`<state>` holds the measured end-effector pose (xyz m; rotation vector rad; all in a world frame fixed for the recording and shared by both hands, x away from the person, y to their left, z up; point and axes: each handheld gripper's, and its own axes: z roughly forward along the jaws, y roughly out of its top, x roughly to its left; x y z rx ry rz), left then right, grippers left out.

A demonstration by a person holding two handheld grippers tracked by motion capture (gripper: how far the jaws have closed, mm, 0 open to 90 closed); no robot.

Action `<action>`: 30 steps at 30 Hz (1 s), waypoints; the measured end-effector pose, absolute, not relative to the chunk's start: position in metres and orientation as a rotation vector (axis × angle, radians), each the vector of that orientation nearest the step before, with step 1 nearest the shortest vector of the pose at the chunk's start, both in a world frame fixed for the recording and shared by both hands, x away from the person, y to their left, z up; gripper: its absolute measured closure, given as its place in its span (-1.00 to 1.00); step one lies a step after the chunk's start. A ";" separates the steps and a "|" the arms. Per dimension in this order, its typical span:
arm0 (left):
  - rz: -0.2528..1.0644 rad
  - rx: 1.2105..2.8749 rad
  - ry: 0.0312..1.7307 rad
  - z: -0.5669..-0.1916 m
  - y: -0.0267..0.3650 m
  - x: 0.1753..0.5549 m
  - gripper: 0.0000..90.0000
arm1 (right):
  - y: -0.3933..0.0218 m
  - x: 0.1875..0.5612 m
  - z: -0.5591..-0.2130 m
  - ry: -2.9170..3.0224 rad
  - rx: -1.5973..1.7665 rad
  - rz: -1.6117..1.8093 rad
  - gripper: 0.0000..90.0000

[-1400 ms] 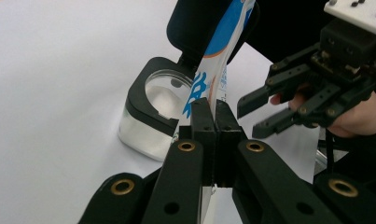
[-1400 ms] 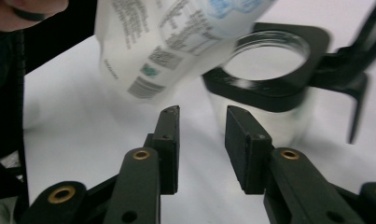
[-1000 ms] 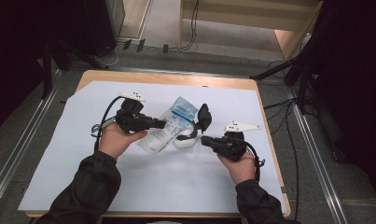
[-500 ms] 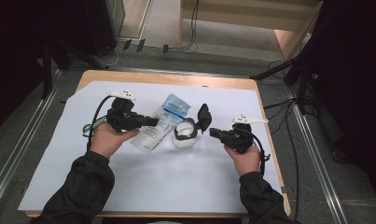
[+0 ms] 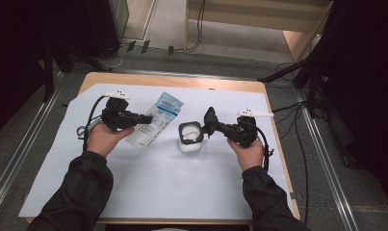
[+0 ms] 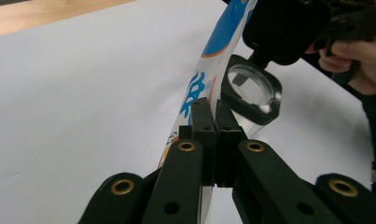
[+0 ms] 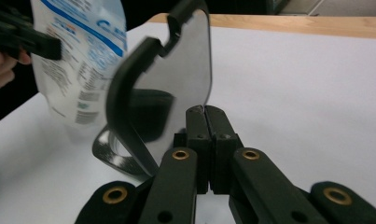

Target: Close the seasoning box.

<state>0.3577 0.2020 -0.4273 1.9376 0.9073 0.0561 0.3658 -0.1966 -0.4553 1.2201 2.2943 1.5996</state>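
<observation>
Both hands have drawn apart since the earlier frames, the left one sliding outward with the pouch and the right one easing away from the jar, leaving the jar alone between them.

Taking the jar [image 5: 190, 138] as the landmark: under it lies the white sheet [image 5: 148, 192] that covers the table [image 5: 172, 81], whose wooden edge shows beyond the jar. The jar itself is a small clear container with a black collar, standing upright near the sheet's middle, its mouth uncovered.

To the jar's left, the left gripper [image 5: 142, 119] has its jaws pressed together on the lower edge of the blue-and-white pouch [image 5: 156, 123], which slants up and away from the grip; in the left gripper view the pouch [image 6: 212, 79] stands just beside the jar [image 6: 252, 88]. To the jar's right, the right gripper [image 5: 212, 126] is closed on the edge of the black lid [image 5: 210, 118], holding it tilted up beside the open mouth; the lid [image 7: 167, 79] looks pinched only at its rim.

Risks, as I judge them: the pouch is limp and gripped by one thin edge, so it may fold or slip when tipped toward the jar, spilling onto the sheet. The light jar stands unsupported, so a nudge from pouch or lid could topple it. The lid's narrow pinch could let it twist loose.
</observation>
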 end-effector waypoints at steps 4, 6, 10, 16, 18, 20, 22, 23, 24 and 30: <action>0.066 1.933 0.902 -0.434 0.207 0.357 1.00 | -0.192 0.366 -0.453 2.294 1.209 1.609 1.00; 0.079 1.954 0.910 -0.436 0.208 0.355 1.00 | -0.192 0.366 -0.452 2.286 1.215 1.624 1.00; 0.073 1.934 0.911 -0.437 0.213 0.351 1.00 | -0.189 0.365 -0.447 2.281 1.193 1.650 1.00; 0.088 1.918 0.916 -0.439 0.222 0.341 1.00 | -0.182 0.364 -0.447 2.306 1.165 1.659 1.00; 0.086 1.913 0.924 -0.439 0.226 0.339 1.00 | -0.180 0.363 -0.447 2.318 1.156 1.659 1.00; 0.083 1.908 0.932 -0.441 0.230 0.337 1.00 | -0.177 0.363 -0.447 2.327 1.148 1.656 1.00; 0.092 1.912 0.933 -0.441 0.232 0.335 1.00 | -0.174 0.363 -0.447 2.341 1.139 1.657 1.00; 0.086 1.905 0.932 -0.441 0.233 0.334 1.00 | -0.172 0.363 -0.447 2.351 1.130 1.653 1.00; 0.085 1.909 0.930 -0.442 0.235 0.333 1.00 | -0.171 0.363 -0.447 2.361 1.128 1.643 1.00; 0.105 1.923 0.936 -0.443 0.248 0.322 1.00 | -0.170 0.363 -0.445 2.351 1.102 1.637 1.00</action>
